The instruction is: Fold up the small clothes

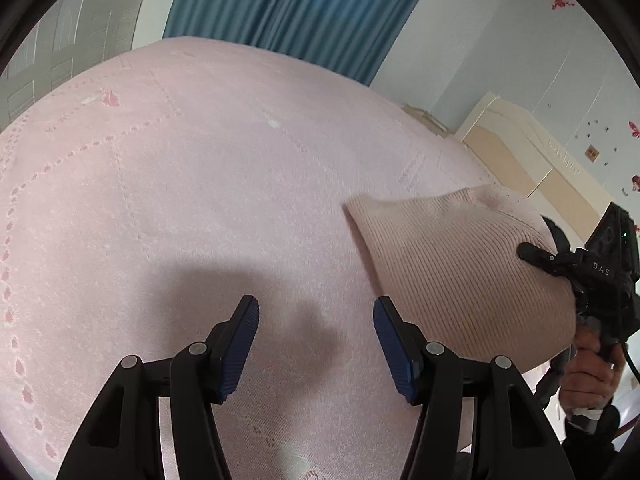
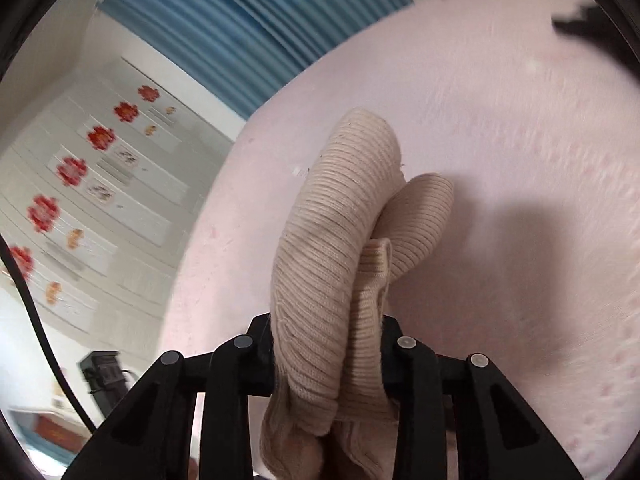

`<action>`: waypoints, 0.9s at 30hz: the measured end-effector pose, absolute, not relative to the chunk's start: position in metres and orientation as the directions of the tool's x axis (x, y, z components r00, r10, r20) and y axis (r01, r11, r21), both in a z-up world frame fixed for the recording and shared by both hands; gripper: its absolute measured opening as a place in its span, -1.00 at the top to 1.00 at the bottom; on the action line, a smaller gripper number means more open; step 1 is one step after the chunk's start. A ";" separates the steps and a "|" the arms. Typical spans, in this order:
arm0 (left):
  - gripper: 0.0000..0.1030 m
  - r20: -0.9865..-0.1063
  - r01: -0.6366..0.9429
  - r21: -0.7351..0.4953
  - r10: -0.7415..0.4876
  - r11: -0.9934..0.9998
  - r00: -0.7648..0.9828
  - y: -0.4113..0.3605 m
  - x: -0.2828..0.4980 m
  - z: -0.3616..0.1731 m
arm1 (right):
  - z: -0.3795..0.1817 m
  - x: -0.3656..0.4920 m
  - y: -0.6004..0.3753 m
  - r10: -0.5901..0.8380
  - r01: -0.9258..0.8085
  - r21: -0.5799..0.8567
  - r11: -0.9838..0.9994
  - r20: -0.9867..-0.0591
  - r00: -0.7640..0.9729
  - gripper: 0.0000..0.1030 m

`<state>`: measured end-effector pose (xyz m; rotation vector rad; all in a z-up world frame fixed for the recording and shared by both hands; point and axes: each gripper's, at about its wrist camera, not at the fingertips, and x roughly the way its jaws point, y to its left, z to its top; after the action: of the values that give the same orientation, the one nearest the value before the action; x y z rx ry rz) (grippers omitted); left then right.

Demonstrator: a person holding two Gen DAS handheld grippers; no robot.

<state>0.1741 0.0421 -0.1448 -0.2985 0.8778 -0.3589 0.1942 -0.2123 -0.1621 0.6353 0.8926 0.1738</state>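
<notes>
A beige ribbed knit garment (image 2: pixel 336 208) is bunched between the fingers of my right gripper (image 2: pixel 326 332), which is shut on it. The cloth hangs folded over itself above the pink bedspread (image 2: pixel 520 160). In the left wrist view the same garment (image 1: pixel 452 264) hangs lifted at the right, with the right gripper (image 1: pixel 540 242) clamped on its edge and a hand below on the handle. My left gripper (image 1: pixel 316 312) stands open over the bare bedspread (image 1: pixel 200 180), left of the garment, with nothing between its blue pads (image 1: pixel 240 344).
The bedspread covers a wide bed. A blue curtain (image 1: pixel 288 4) hangs behind it and a cream headboard (image 1: pixel 520 148) stands at the right. White cupboard doors with red flower stickers (image 2: pixel 72 172) line the wall left of the bed.
</notes>
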 end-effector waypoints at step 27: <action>-0.11 -0.704 0.193 -0.366 -0.407 0.910 0.582 0.067 0.243 -0.188 | -0.249 0.270 -0.183 0.468 0.077 0.592 0.802 -0.704 0.534 0.21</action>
<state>0.2430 0.0667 -0.1881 -0.2626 0.8834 -0.3551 0.2697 -0.1827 -0.2492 0.6191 0.9939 0.2519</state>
